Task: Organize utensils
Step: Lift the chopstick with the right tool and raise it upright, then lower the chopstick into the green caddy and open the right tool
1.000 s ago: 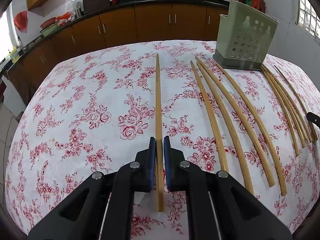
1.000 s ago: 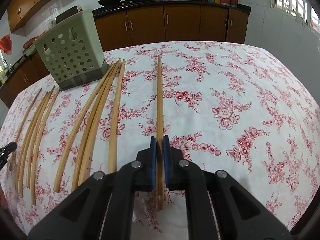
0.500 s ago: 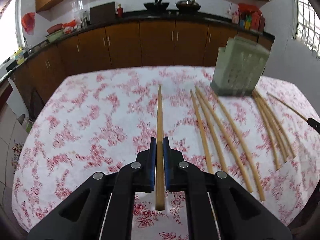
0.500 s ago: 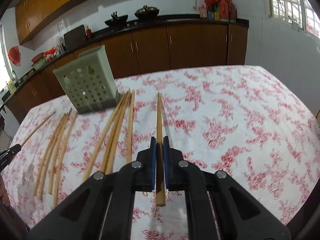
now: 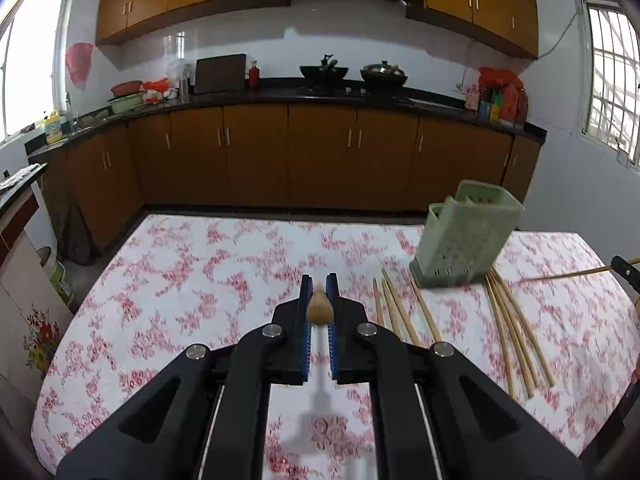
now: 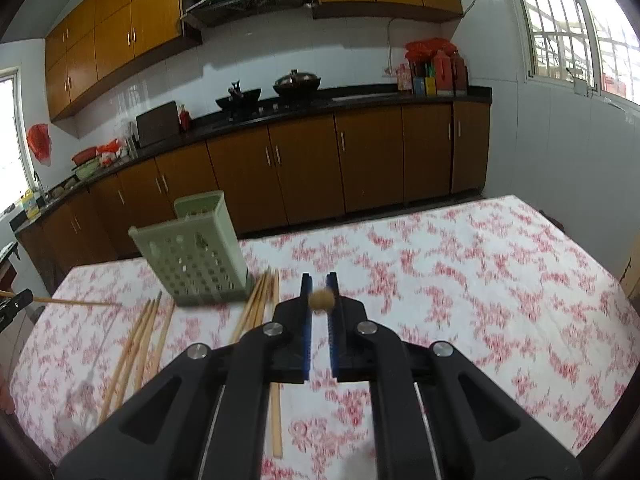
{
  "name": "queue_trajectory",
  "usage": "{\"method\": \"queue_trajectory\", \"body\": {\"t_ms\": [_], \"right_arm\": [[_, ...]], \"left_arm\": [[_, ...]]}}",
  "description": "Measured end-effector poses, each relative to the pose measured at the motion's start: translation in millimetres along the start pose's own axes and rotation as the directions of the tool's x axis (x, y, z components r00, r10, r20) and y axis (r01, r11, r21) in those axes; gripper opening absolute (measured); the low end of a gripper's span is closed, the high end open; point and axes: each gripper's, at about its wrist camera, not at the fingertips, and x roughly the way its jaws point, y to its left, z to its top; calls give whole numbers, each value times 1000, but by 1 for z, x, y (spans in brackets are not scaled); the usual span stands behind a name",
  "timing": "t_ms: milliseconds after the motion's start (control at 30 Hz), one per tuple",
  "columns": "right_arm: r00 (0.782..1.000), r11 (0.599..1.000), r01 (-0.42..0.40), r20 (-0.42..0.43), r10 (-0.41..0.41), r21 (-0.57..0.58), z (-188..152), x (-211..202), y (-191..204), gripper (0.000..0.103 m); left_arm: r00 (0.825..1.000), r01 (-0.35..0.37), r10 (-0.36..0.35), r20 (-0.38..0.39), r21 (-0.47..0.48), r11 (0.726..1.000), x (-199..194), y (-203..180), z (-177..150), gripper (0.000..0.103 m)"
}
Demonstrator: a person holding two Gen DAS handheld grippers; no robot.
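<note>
My left gripper (image 5: 319, 286) is shut on a bamboo chopstick (image 5: 319, 309), held above the table and seen end-on. My right gripper (image 6: 319, 286) is shut on another chopstick (image 6: 321, 299), also lifted and end-on. The green perforated utensil holder (image 5: 466, 236) stands at the table's far side; it also shows in the right wrist view (image 6: 196, 258). Several chopsticks (image 5: 402, 316) lie on the floral tablecloth beside the holder, with more (image 5: 514, 336) to its right. The right gripper's chopstick (image 5: 572, 273) shows at the left view's right edge.
The floral tablecloth (image 5: 192, 280) covers the table. Brown kitchen cabinets (image 5: 320, 156) and a counter with woks (image 5: 352, 72) stand behind it. In the right wrist view loose chopsticks (image 6: 140, 336) lie left of the holder, and the left gripper (image 6: 12, 306) shows at the left edge.
Both grippers have lifted their chopsticks off the table and risen, tilting the sticks to point forward. The table now lies well below both cameras.
</note>
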Motion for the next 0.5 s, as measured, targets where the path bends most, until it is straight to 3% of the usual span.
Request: {"method": "queue_trajectory", "body": {"t_ms": [333, 500], "right_arm": [[999, 1000, -5, 37, 5, 22, 30, 6, -4, 8], [996, 1000, -28, 90, 27, 14, 61, -2, -1, 8]], "left_arm": [[999, -24, 24, 42, 10, 1000, 3, -3, 26, 7], [996, -8, 6, 88, 15, 1000, -4, -6, 53, 7]]}}
